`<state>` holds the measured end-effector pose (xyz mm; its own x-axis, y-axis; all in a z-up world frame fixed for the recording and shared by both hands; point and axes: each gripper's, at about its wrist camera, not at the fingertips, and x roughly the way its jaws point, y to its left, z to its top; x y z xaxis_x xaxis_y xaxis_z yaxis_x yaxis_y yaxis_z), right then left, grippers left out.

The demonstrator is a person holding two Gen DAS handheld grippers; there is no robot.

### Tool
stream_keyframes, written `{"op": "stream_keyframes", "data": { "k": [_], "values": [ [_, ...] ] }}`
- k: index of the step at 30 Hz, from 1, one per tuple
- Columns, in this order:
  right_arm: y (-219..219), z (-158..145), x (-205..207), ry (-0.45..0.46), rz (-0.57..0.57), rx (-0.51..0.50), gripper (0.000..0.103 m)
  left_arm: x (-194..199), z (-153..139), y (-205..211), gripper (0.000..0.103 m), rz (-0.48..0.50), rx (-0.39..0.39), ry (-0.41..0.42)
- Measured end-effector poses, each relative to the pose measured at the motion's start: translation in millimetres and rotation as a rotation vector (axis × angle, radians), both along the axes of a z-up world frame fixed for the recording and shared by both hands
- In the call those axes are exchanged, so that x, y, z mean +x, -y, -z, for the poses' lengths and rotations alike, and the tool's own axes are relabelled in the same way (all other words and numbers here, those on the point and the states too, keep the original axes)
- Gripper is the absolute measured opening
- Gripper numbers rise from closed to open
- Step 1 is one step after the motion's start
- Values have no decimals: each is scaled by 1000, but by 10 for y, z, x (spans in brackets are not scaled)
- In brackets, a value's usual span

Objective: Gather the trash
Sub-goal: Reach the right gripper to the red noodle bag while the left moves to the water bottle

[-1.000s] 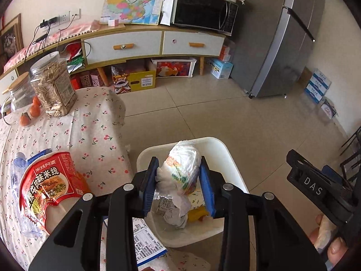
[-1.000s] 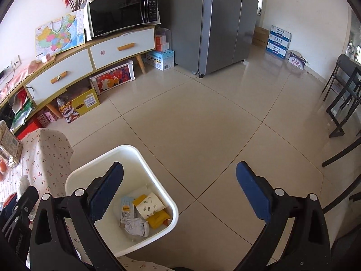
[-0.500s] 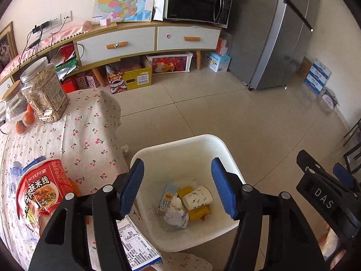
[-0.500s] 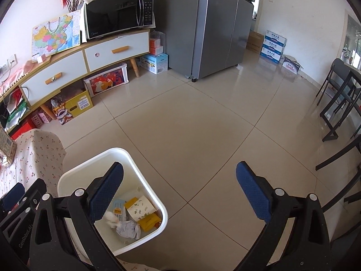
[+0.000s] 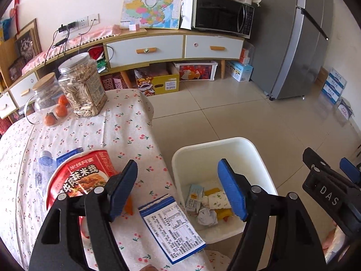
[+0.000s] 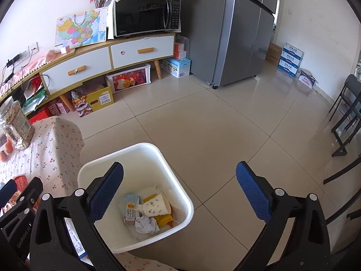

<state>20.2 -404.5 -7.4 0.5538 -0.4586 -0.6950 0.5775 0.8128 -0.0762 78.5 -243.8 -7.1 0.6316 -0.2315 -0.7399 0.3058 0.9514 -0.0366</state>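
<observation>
A white bin (image 5: 252,155) stands on the floor beside the table; it also shows in the right wrist view (image 6: 144,153). Inside lie a paper cup (image 6: 158,206), a milk carton (image 6: 131,210), crumpled paper (image 6: 145,224) and a yellow wrapper (image 6: 165,221). My left gripper (image 5: 180,189) is open and empty above the table edge and bin. On the table lie a red noodle packet (image 5: 79,178), a blue-edged printed box (image 5: 171,230) and a plastic bottle (image 5: 41,167). My right gripper (image 6: 180,192) is open and empty above the bin's right rim.
The table has a cherry-print cloth (image 5: 90,135) with a jar of seeds (image 5: 83,85), a glass jar (image 5: 47,99) and oranges (image 5: 61,110) at its far end. A sideboard (image 6: 108,56), microwave (image 6: 144,15) and fridge (image 6: 237,29) stand behind. Black chairs (image 6: 347,117) are at right.
My left gripper opened and dropped the flowered paper cup into the bin, then moved left over the table edge. The right gripper stayed open and shifted slightly.
</observation>
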Motion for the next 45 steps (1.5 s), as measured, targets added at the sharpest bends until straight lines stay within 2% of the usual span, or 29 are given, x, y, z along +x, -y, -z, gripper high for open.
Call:
{"op": "stream_keyframes", "data": {
  "k": [12, 17, 21, 24, 28, 33, 41, 45],
  "values": [
    [-795, -31, 195, 5, -189, 106, 96, -40, -56, -981, 72, -173, 39, 20],
    [-1170, 58, 294, -30, -280, 156, 96, -37, -54, -1382, 75, -224, 48, 15],
    [-1413, 198, 410, -75, -344, 235, 96, -21, -17, -1709, 75, -268, 48, 0],
    [-1560, 321, 480, -101, -379, 354, 96, -18, 15, -1955, 75, -303, 40, -10],
    [-1774, 489, 589, -135, -403, 498, 96, -20, 56, -2238, 75, -343, 24, -24],
    [-2044, 679, 725, -164, -398, 616, 96, -21, 68, -2476, 75, -362, -18, -41],
    [-2225, 874, 945, -177, -355, 732, 96, 14, 90, -2729, 75, -378, -49, -63],
    [-2300, 803, 938, -140, -390, 691, 88, 37, 117, -2817, 75, -393, -71, -83]
  ]
}}
